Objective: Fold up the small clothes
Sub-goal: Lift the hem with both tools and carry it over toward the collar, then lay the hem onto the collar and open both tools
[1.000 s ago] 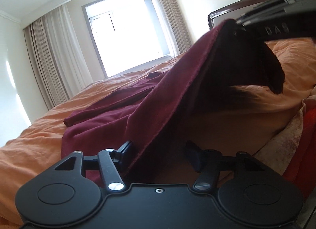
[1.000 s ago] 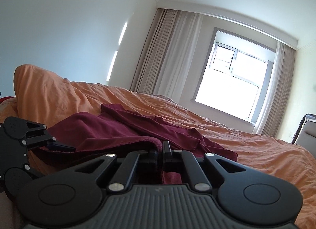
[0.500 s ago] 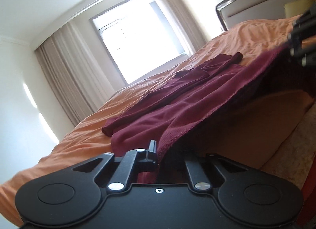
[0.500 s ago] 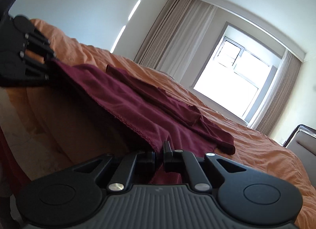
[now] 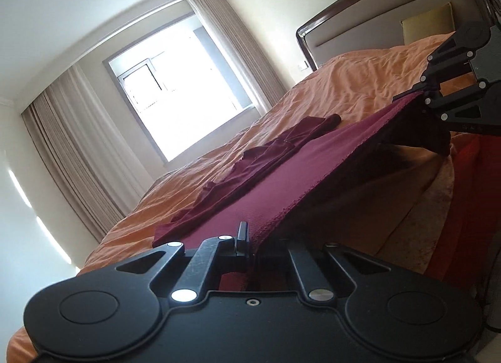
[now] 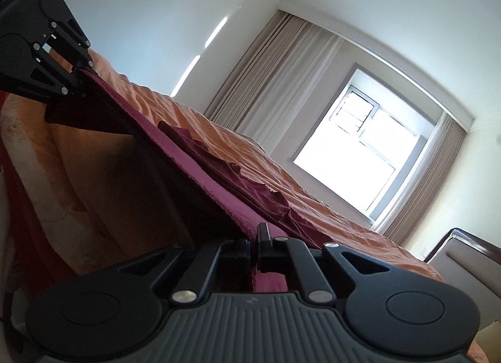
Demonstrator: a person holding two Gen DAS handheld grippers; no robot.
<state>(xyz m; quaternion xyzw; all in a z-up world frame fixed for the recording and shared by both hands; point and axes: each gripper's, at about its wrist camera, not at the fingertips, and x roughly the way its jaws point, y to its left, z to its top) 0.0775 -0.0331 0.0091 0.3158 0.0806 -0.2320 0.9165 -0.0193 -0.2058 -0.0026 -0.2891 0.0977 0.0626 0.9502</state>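
Observation:
A dark red garment [image 5: 281, 172] lies on an orange bedspread [image 5: 353, 87], its near hem lifted and stretched taut between both grippers. My left gripper [image 5: 252, 239] is shut on one corner of that hem. My right gripper [image 6: 254, 239] is shut on the other corner. Each gripper shows in the other's view: the right one [image 5: 422, 94] at the far right, the left one [image 6: 78, 79] at the upper left. The garment's far part [image 6: 238, 181] stays bunched in folds on the bed. Below the raised hem the cloth hangs in shadow.
A padded headboard with a dark wooden frame [image 5: 375, 9] stands at the bed's right end, with a yellow pillow [image 5: 429, 23]. A bright window [image 5: 178, 87] with beige curtains [image 5: 72, 156] fills the far wall. Red and patterned bedding [image 5: 451, 206] hangs at the bed's near side.
The left gripper's jaws closed on the hem. Both grippers moved apart and rolled, pulling the hem from a loose drape into a straight, taut line.

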